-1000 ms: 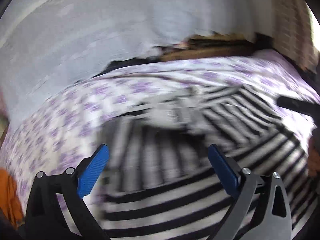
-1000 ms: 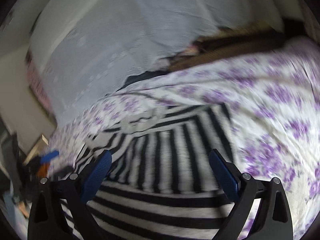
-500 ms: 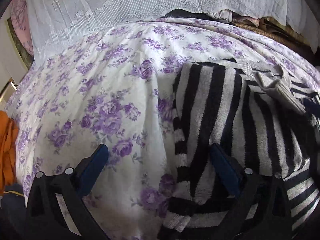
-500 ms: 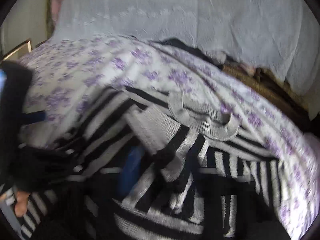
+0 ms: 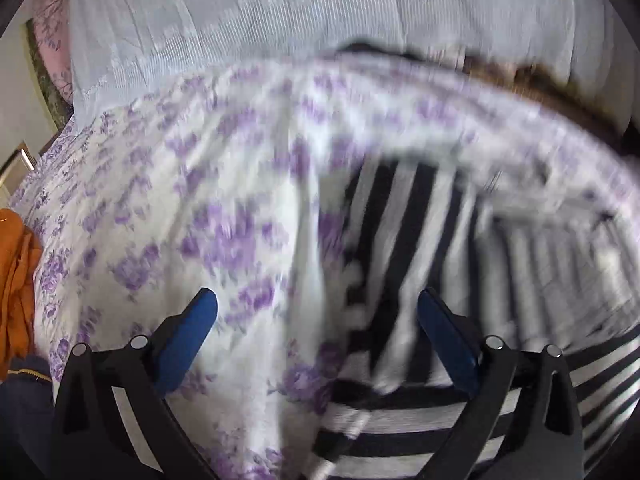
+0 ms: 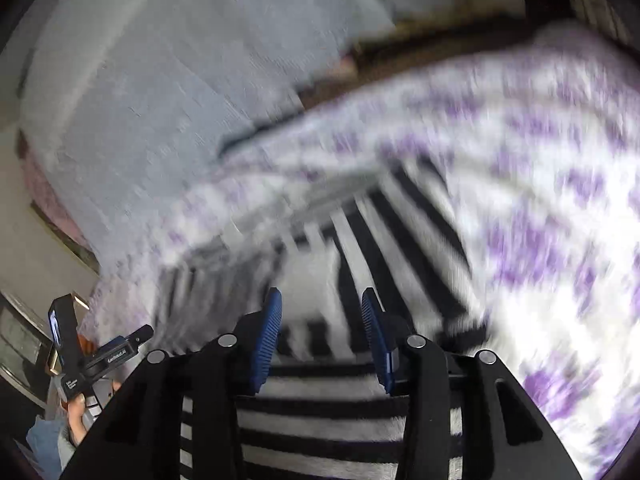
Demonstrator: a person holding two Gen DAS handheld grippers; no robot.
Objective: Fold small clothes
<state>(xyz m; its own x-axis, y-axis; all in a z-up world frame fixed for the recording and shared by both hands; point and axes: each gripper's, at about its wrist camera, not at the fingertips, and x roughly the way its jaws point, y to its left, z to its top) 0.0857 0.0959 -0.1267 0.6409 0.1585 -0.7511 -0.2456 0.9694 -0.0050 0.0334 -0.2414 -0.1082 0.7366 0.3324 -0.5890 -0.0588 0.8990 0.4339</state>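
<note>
A black-and-white striped sweater point(image 5: 404, 240) lies on the purple-flowered bedsheet point(image 5: 160, 220), its grey ribbed collar point(image 5: 560, 200) toward the far right. My left gripper point(image 5: 316, 304) is open wide over the sweater's left edge, one finger above the sheet and the other above the stripes. In the right wrist view, the right gripper point(image 6: 320, 304) hovers over the sweater point(image 6: 360, 248) with its jaws opening. Nothing is pinched between its blue pads point(image 6: 268, 320). The left gripper's body point(image 6: 100, 356) and a hand point(image 6: 76, 416) show at the lower left. Both views are blurred.
An orange garment point(image 5: 16, 280) lies at the bed's left edge. A white lace cover point(image 5: 280, 20) hangs behind the bed, with a brown wicker piece point(image 5: 540, 84) at its foot. Flowered sheet point(image 6: 540, 200) spreads to the right of the sweater.
The right gripper was wide open, then closed in the sweater's folds, and now stands partly open above the stripes after a quick swing. The left gripper shifted along the sweater's left edge, still open.
</note>
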